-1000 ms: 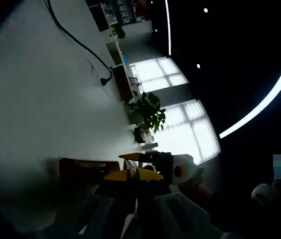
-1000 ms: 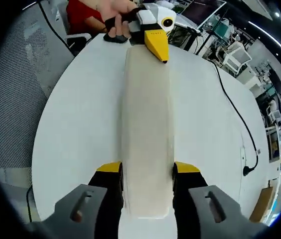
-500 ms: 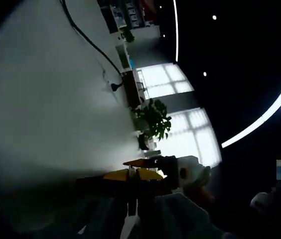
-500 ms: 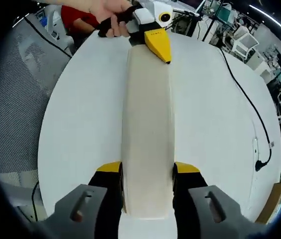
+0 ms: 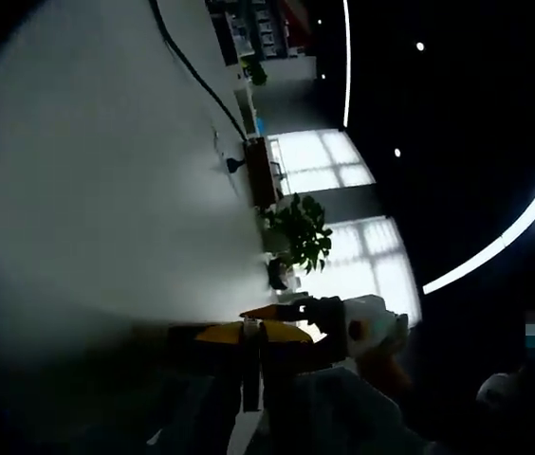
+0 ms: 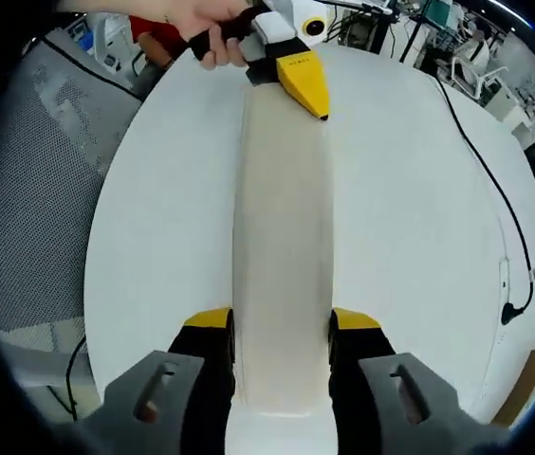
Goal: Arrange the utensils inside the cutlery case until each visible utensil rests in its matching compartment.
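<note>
A long, cream, shut cutlery case [image 6: 280, 218] hangs lengthwise over the round white table [image 6: 154, 209]. My right gripper [image 6: 282, 322] is shut on its near end, one yellow-tipped jaw on each long side. At the far end my left gripper [image 6: 317, 102], held by a person's hand [image 6: 206, 24], clamps the case's end. In the left gripper view, which is dark, my left gripper [image 5: 250, 334] is shut on a thin edge of the case [image 5: 249, 379], and the right gripper [image 5: 282, 310] shows just behind it. No utensils are in sight.
A black cable [image 6: 476, 156] crosses the table's right side to a plug [image 6: 509, 313]. Grey mesh [image 6: 30, 190] lies beyond the table's left edge. In the left gripper view a potted plant [image 5: 296, 232] stands by bright windows [image 5: 358, 265].
Both grippers keep their hold on the case. Both views have shifted a little: the table takes up more of the left gripper view, and the cable has slid rightward in the right one.
</note>
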`<action>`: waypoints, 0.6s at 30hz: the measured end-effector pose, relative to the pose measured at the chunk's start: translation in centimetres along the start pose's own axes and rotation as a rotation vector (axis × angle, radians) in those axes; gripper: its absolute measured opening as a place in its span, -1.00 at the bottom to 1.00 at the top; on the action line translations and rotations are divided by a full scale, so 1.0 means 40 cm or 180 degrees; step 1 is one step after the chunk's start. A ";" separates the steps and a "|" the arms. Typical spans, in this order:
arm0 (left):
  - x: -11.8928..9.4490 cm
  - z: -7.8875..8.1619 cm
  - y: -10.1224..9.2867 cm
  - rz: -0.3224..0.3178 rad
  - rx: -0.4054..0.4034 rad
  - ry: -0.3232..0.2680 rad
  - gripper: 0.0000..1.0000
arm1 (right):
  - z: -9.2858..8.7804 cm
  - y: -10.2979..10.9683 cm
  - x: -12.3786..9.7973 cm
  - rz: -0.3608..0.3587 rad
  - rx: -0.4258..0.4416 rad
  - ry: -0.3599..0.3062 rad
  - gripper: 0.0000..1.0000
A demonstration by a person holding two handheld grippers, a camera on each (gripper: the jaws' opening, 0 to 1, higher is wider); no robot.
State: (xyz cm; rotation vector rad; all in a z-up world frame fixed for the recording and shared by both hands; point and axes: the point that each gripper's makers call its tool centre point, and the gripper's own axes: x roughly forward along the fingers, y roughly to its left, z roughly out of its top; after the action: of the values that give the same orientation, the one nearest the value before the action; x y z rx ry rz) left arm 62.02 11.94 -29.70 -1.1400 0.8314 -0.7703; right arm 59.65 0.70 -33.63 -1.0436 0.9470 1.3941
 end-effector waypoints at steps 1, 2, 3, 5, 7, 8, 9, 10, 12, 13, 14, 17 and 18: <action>-0.003 0.007 0.012 0.0081 0.0089 -0.0055 -0.85 | -0.005 0.000 0.003 0.0004 -0.0022 0.0037 -0.26; -0.008 0.016 0.021 0.0170 0.0138 -0.0127 -0.84 | -0.013 0.001 0.004 0.0012 -0.0057 0.0082 -0.26; -0.010 0.019 0.019 0.0157 0.0120 -0.0140 -0.81 | -0.023 0.002 0.009 0.0015 -0.0108 0.0134 -0.26; -0.018 0.036 0.019 0.0171 0.0123 -0.0277 -0.59 | -0.026 0.000 0.014 0.0014 -0.0095 0.0123 -0.26; -0.027 0.046 0.028 0.0258 0.0079 -0.0343 -0.57 | -0.028 0.001 0.021 0.0042 -0.0054 0.0101 -0.26; -0.034 0.050 0.032 0.0292 0.0222 -0.0357 -0.61 | -0.031 0.003 0.026 0.0041 -0.0073 0.0132 -0.26; -0.040 0.053 0.042 0.0385 0.0297 -0.0378 -0.61 | -0.031 0.004 0.026 0.0053 -0.0072 0.0137 -0.26; -0.044 0.052 0.046 0.0435 0.0331 -0.0379 -0.60 | -0.028 0.005 0.026 0.0071 -0.0052 0.0122 -0.26; -0.051 0.044 0.053 0.0536 0.0394 -0.0326 -0.58 | -0.020 -0.001 0.024 0.0062 -0.0007 0.0071 -0.26; -0.055 0.041 0.059 0.0599 0.0430 -0.0312 -0.56 | -0.020 0.000 0.024 0.0074 0.0012 0.0065 -0.26; -0.058 0.036 0.069 0.0667 0.0486 -0.0271 -0.55 | -0.021 0.000 0.025 0.0097 0.0036 0.0065 -0.26; -0.057 0.004 0.084 0.0753 0.0494 -0.0117 -0.52 | -0.020 -0.001 0.027 0.0154 0.0086 0.0073 -0.26; -0.057 -0.005 0.088 0.0771 0.0489 -0.0066 -0.51 | -0.020 -0.001 0.028 0.0169 0.0103 0.0077 -0.26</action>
State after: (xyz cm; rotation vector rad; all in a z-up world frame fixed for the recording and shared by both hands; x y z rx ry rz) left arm 61.08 14.65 -32.79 -0.8907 0.8595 -0.6091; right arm 59.75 0.27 -34.93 -1.0197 1.0181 1.4081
